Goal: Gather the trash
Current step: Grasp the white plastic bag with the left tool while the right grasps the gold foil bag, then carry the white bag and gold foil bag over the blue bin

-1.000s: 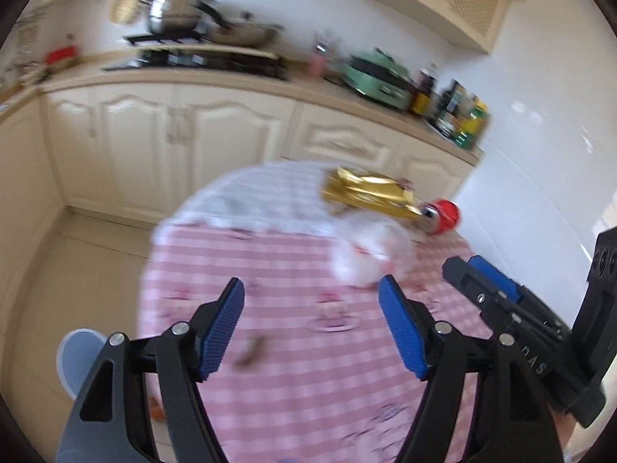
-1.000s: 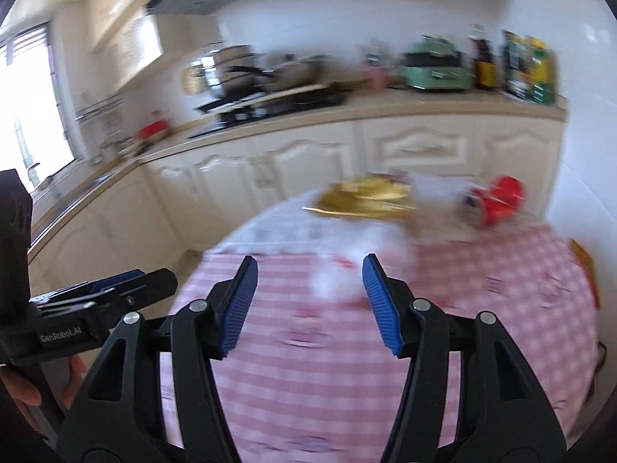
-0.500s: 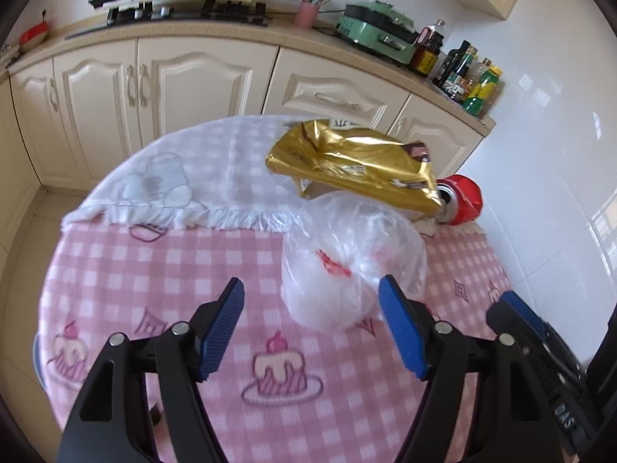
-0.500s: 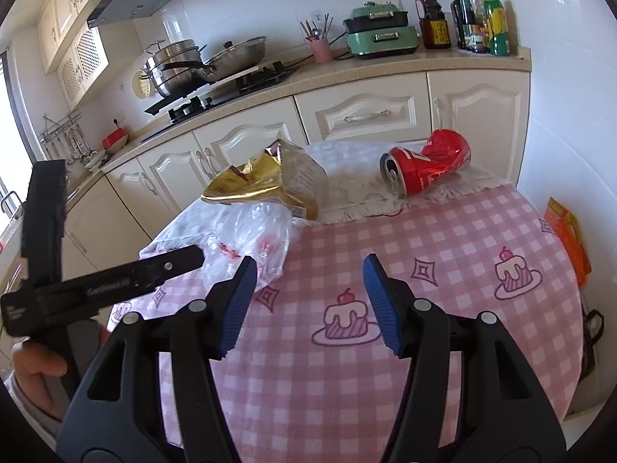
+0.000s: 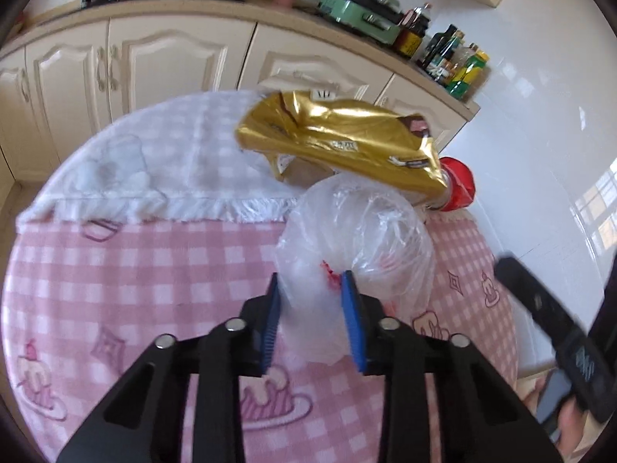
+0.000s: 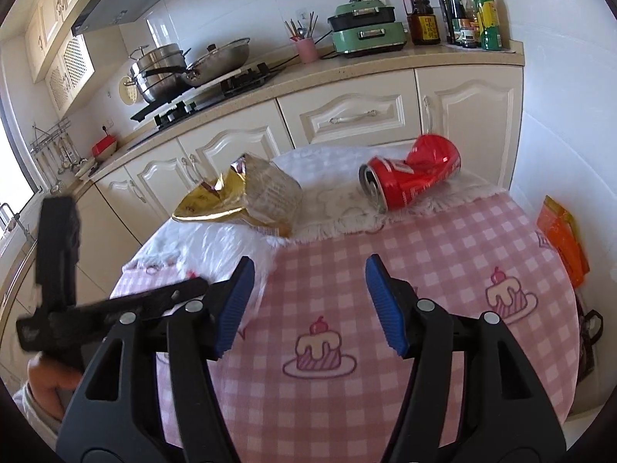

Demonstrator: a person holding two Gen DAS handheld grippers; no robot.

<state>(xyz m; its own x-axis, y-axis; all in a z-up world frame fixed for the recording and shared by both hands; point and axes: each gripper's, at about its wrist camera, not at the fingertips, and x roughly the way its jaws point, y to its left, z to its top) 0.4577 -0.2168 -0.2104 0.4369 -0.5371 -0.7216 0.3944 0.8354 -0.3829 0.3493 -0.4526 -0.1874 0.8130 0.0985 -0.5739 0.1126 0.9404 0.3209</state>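
Clear plastic bag (image 5: 358, 227) lies mid-table on the pink checked cloth (image 5: 162, 262), its near end pinched by the left gripper (image 5: 310, 301), whose jaws have just been closing. Right gripper (image 6: 308, 297) hangs released above the cloth. Gold wrapper (image 6: 235, 196) and crushed red can (image 6: 412, 177) sit toward the table's far edge.

Two matte black plastic grippers, each with triangular cut-outs in the arms and round silver screw heads at the pivots. Ribbed blue rubber pads on the inner faces of the fingers (image 5: 349, 320). Left gripper (image 5: 310, 324) and right gripper (image 6: 308, 305) alike in build. Pale lettering on the side of one body, too blurred to read. Possibly a light grey sleeve cuff (image 6: 29, 405).
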